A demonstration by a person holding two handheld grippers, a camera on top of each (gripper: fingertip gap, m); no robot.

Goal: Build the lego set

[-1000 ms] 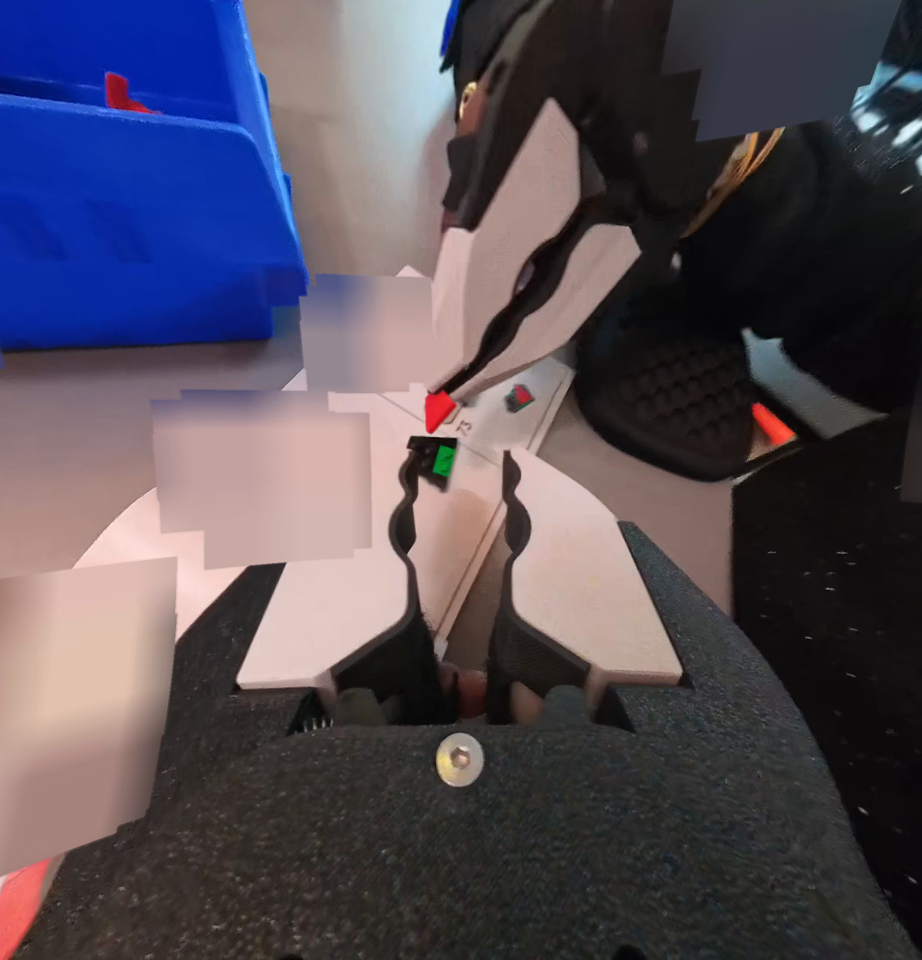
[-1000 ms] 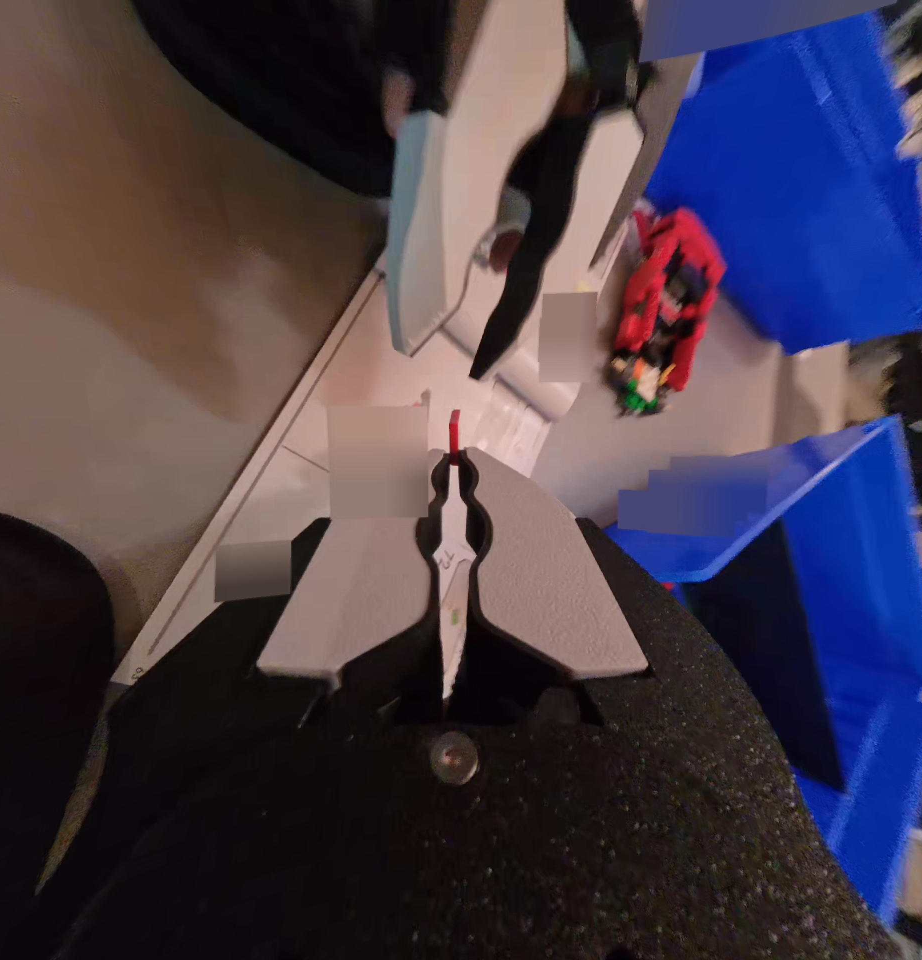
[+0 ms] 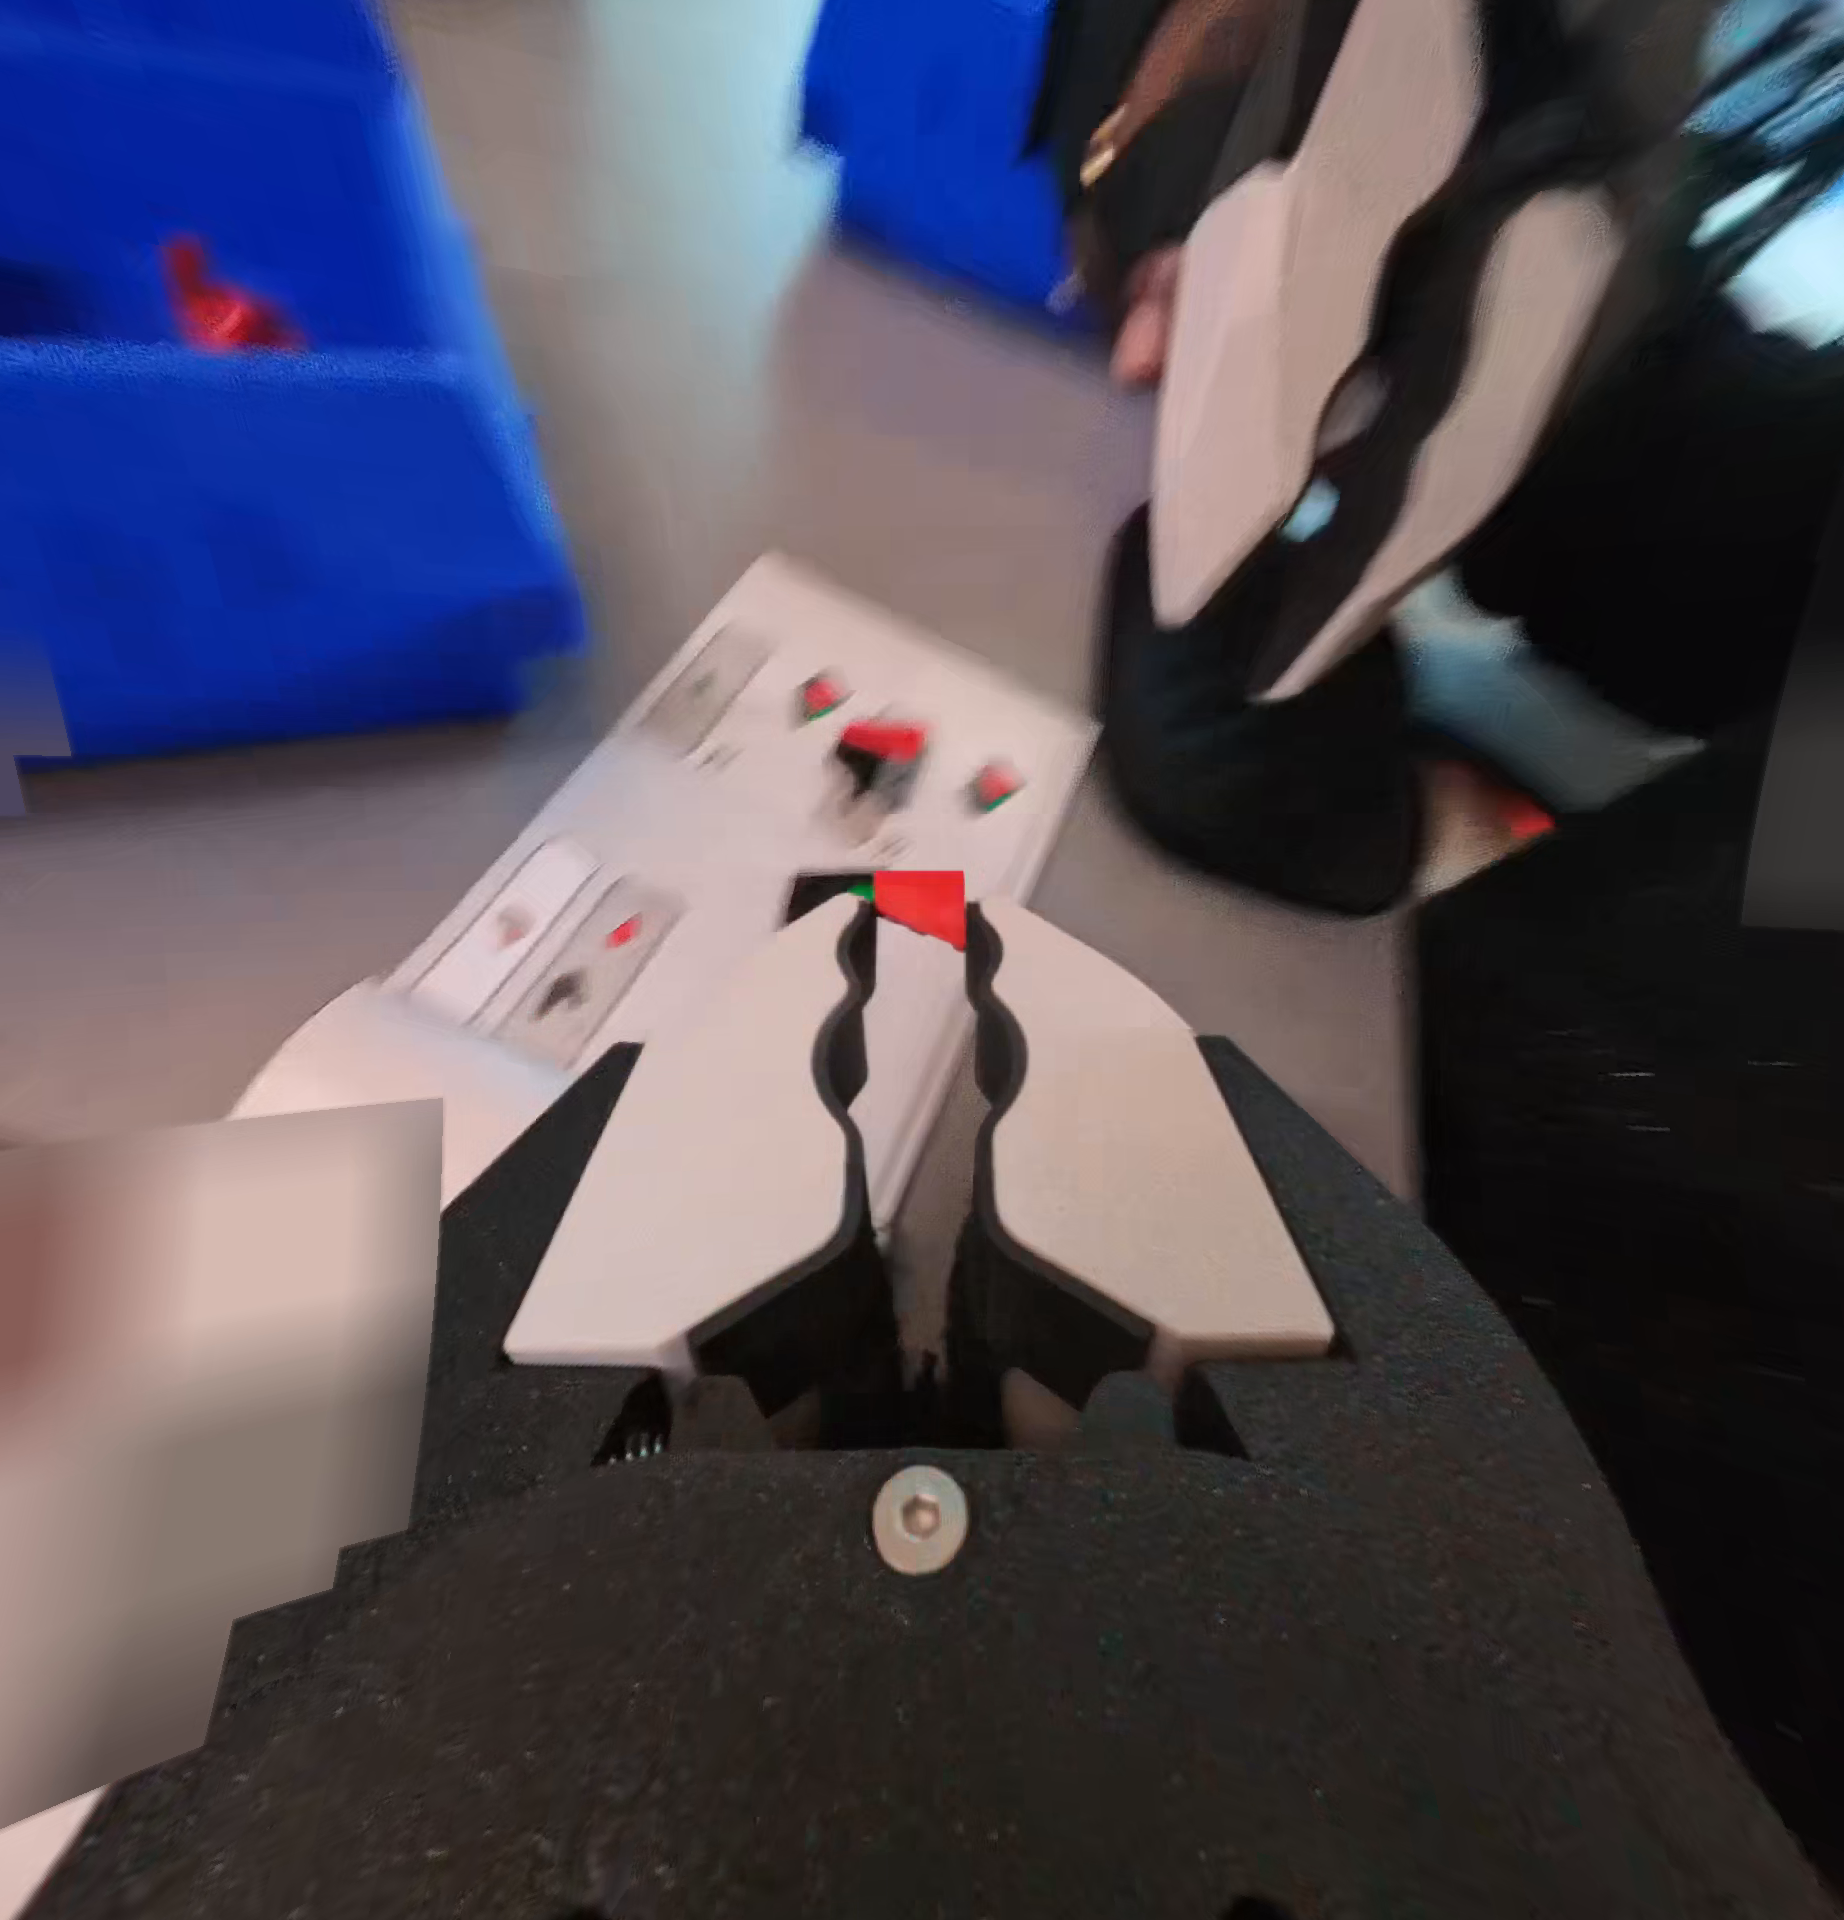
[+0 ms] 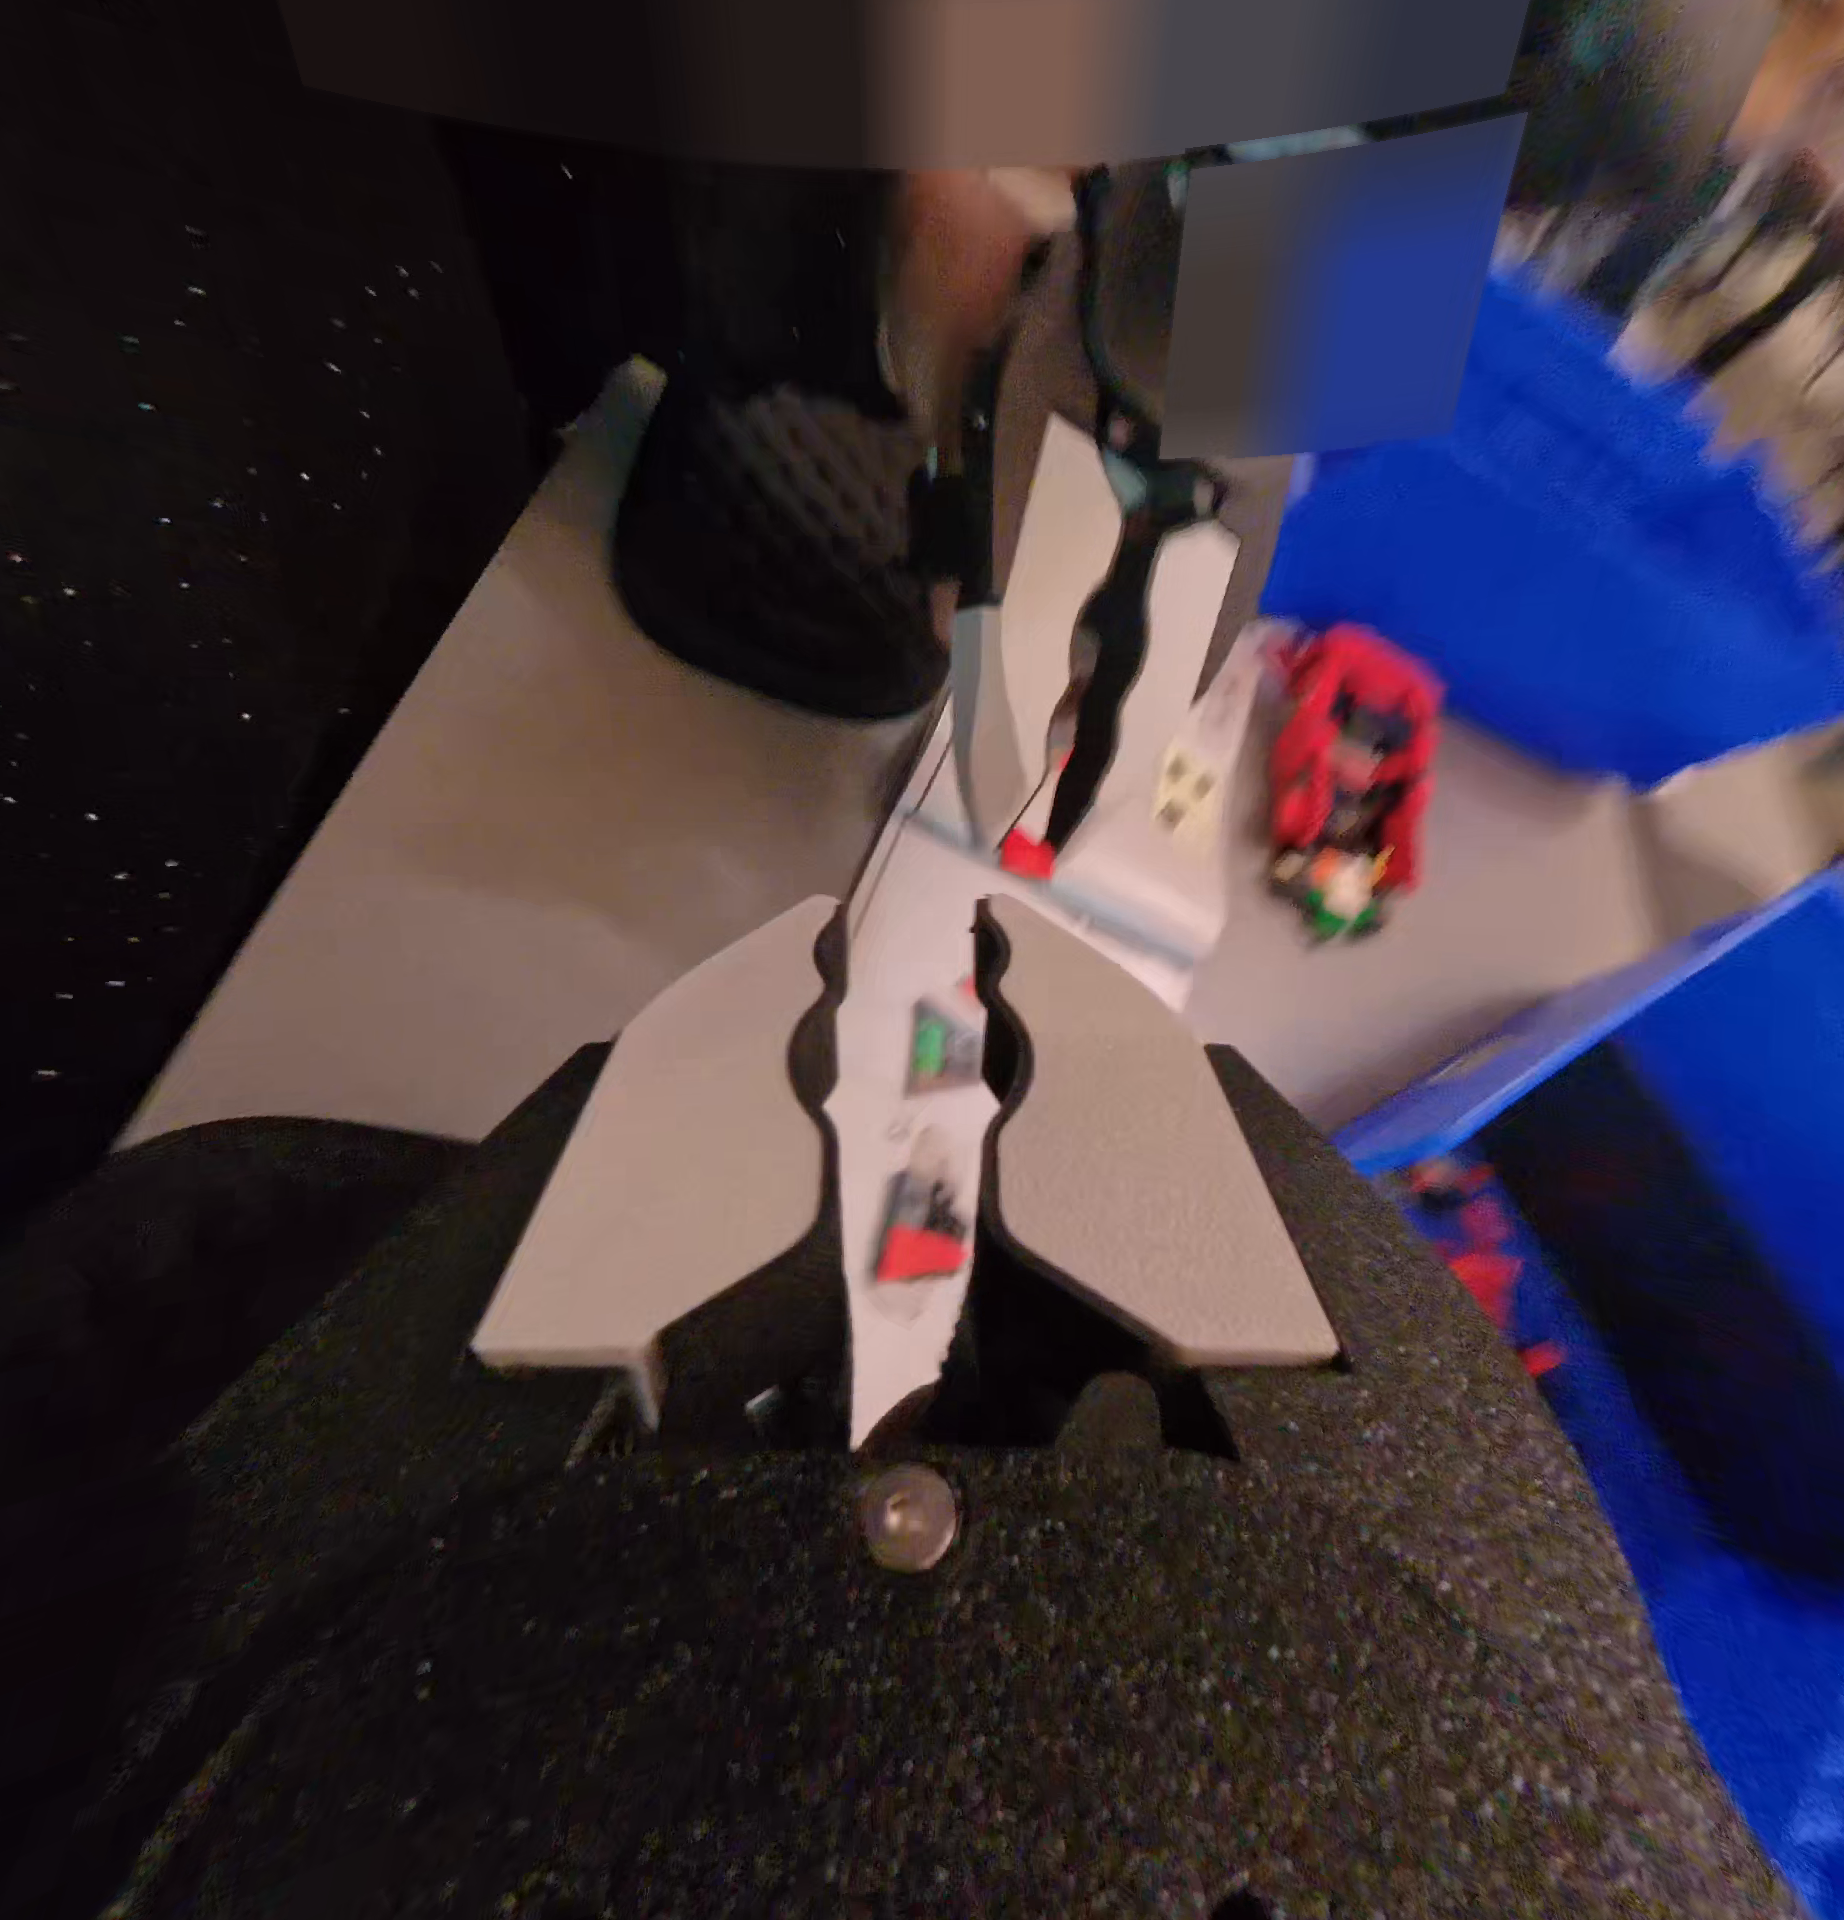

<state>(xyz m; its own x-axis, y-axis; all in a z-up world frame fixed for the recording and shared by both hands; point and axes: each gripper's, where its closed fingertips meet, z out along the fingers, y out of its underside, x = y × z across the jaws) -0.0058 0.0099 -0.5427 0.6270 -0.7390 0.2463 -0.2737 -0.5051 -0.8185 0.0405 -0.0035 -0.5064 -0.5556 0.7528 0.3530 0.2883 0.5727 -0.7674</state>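
Two blue bins [image 3: 222, 499] behind; left gripper [image 3: 918, 914] clamps one red-green piece [image 3: 923, 904], right gripper [image 4: 913, 914] parted, empty

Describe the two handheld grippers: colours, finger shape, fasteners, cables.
Both match: the left gripper and right gripper have a speckled black, rough-textured body, two flat light-grey fingers with wavy black-edged inner profiles, and one silver hex screw centred below. A thin black cable runs on the left one. No markings legible.

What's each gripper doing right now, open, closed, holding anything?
Left gripper: shut on a small red, green and black lego piece.
Right gripper: open, holding nothing.
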